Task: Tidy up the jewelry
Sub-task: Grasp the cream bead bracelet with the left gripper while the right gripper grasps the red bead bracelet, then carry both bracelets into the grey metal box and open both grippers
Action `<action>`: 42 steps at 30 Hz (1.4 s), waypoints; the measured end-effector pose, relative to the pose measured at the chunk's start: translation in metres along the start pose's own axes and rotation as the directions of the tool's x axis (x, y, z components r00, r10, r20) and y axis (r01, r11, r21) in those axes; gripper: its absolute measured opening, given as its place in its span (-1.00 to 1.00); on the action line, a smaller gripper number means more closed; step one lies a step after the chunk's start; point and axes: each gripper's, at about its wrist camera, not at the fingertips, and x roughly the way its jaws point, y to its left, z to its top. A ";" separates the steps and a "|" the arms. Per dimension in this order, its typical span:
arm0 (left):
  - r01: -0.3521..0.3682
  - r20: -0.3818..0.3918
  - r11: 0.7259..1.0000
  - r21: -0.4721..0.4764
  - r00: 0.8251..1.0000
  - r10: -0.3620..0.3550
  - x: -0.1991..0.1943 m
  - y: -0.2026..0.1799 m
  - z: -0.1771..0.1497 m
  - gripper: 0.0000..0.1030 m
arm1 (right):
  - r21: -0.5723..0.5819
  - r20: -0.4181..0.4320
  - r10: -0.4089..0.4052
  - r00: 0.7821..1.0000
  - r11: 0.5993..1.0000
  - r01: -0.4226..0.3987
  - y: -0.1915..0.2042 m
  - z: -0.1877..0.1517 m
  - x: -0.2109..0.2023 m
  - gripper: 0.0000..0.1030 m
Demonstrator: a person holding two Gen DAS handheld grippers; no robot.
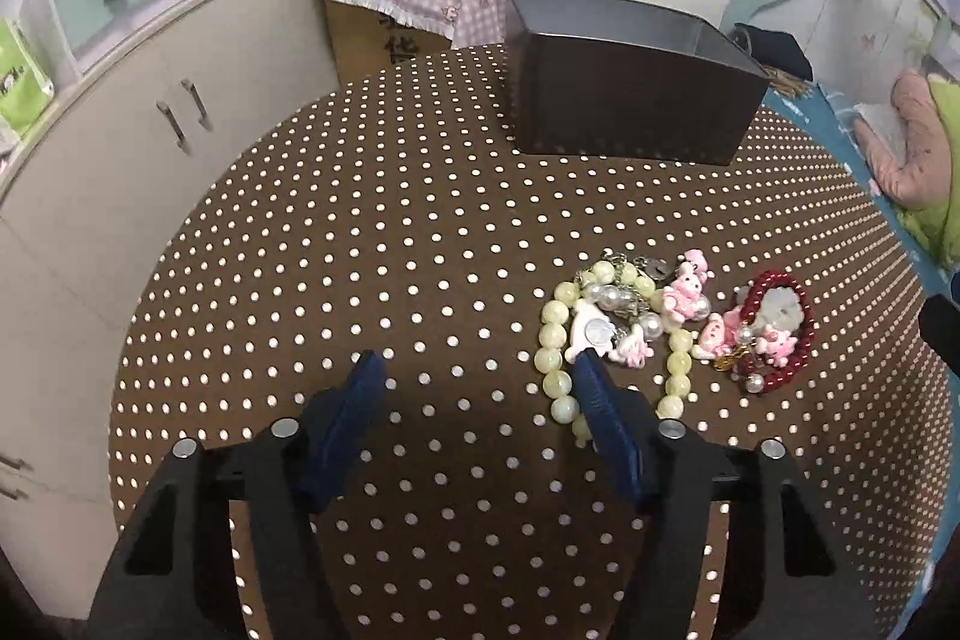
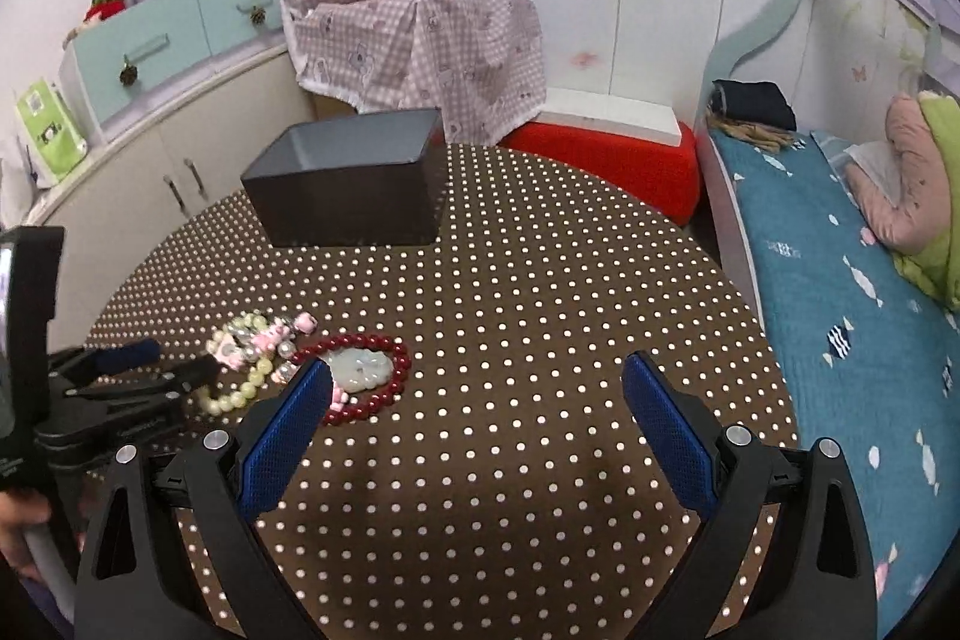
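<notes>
A heap of jewelry lies on the dotted brown table: a pale green bead bracelet, pink bear charms and a dark red bead bracelet around a pale jade pendant. My left gripper is open and empty, its right finger over the green beads. My right gripper is open and empty, its left finger beside the red bracelet. An open dark box stands at the table's far side; it also shows in the right wrist view.
A white cabinet stands left of the table. A pink checked cloth covers something behind the box. A red stool and a bed with a blue sheet are to the right.
</notes>
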 end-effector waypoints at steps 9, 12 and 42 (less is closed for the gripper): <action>0.037 0.008 0.999 -0.014 0.999 -0.037 0.005 0.015 0.012 -0.85 | -0.056 -0.070 -0.009 0.998 0.998 0.005 0.008 0.000 0.036 0.74; 0.088 0.035 0.996 -0.029 0.996 -0.087 -0.001 0.022 0.015 -0.85 | -0.065 -0.113 -0.020 0.993 0.998 0.013 0.008 -0.001 0.051 0.42; 0.349 0.139 0.936 0.033 0.926 -0.350 -0.064 0.006 0.029 -0.85 | -0.132 -0.230 0.073 0.971 0.986 -0.105 0.037 0.000 0.075 -0.84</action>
